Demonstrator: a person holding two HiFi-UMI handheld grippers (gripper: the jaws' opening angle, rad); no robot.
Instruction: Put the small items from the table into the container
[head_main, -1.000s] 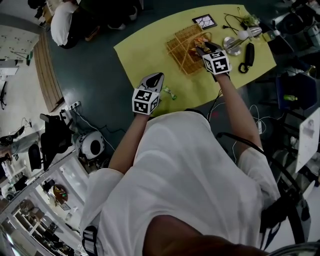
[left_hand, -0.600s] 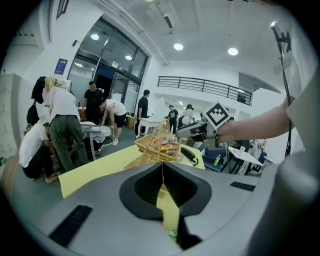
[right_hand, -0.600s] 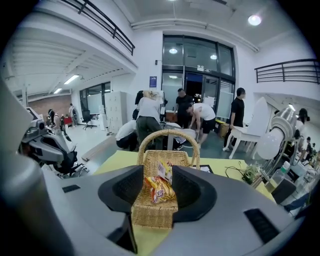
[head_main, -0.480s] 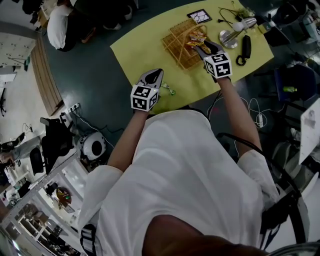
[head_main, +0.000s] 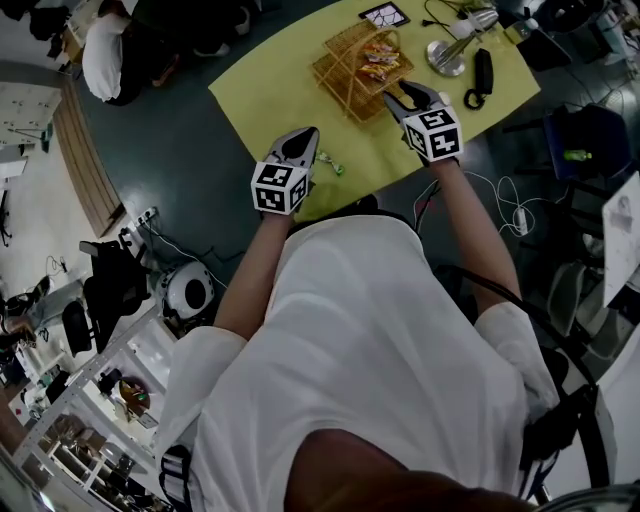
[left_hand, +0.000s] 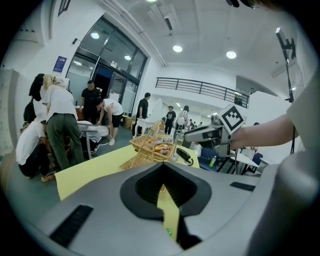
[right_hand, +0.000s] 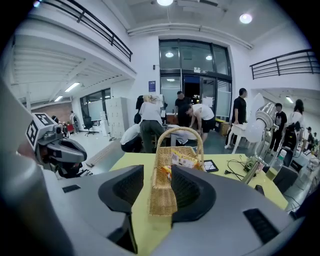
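Observation:
A wicker basket (head_main: 352, 72) with a handle stands on the yellow table (head_main: 270, 80), with snack packets (head_main: 375, 58) inside it. My right gripper (head_main: 405, 93) hovers just in front of the basket's near side, open and empty. In the right gripper view the basket (right_hand: 165, 192) shows through its wide gap. My left gripper (head_main: 306, 135) is shut near the table's front edge. A small green-wrapped candy (head_main: 333, 166) lies on the table just right of it. In the left gripper view only a thin yellow slit shows between the jaws, and the basket (left_hand: 150, 149) stands farther off.
A desk lamp (head_main: 452, 42), a black handset (head_main: 482, 72), a black-framed tile (head_main: 384, 14) and cables lie beyond and right of the basket. People stand and crouch past the table's far-left corner. The dark floor borders the table's left side.
My right gripper has drawn back from over the basket toward the table's front. The left gripper has stayed beside the candy.

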